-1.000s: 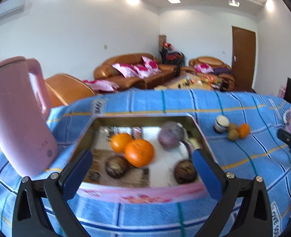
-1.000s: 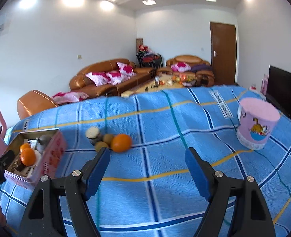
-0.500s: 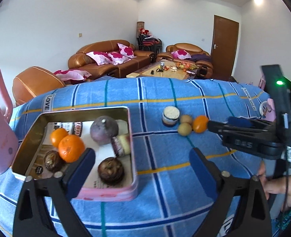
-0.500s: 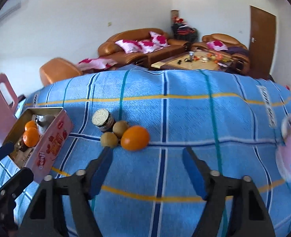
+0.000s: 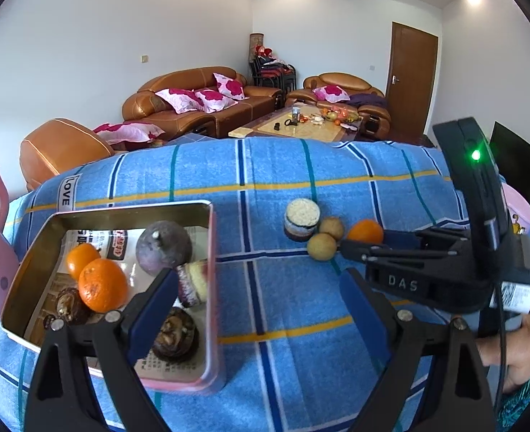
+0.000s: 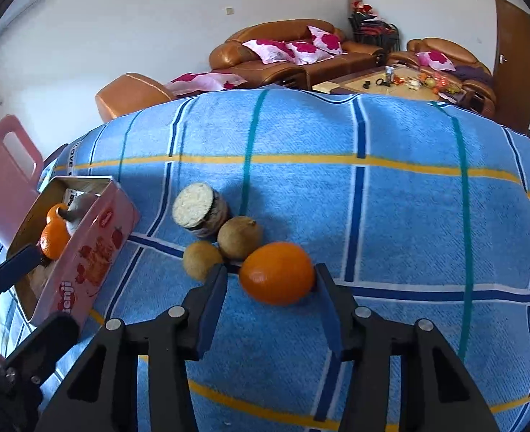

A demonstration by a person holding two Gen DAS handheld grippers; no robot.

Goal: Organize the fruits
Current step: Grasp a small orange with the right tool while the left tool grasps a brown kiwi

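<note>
Orange and round, the loose fruit (image 6: pixel 277 278) lies on the blue checked cloth (image 6: pixel 408 216), between the spread fingers of the right gripper (image 6: pixel 270 284), not clamped. Two brown fruits (image 6: pixel 239 237) and a small jar (image 6: pixel 200 210) sit just behind it. Further left, the pink tin (image 5: pixel 212 252) holds oranges (image 5: pixel 102 285) and dark fruits. The left gripper (image 5: pixel 259 288) hovers at the tin's near corner, fingers apart.
</note>
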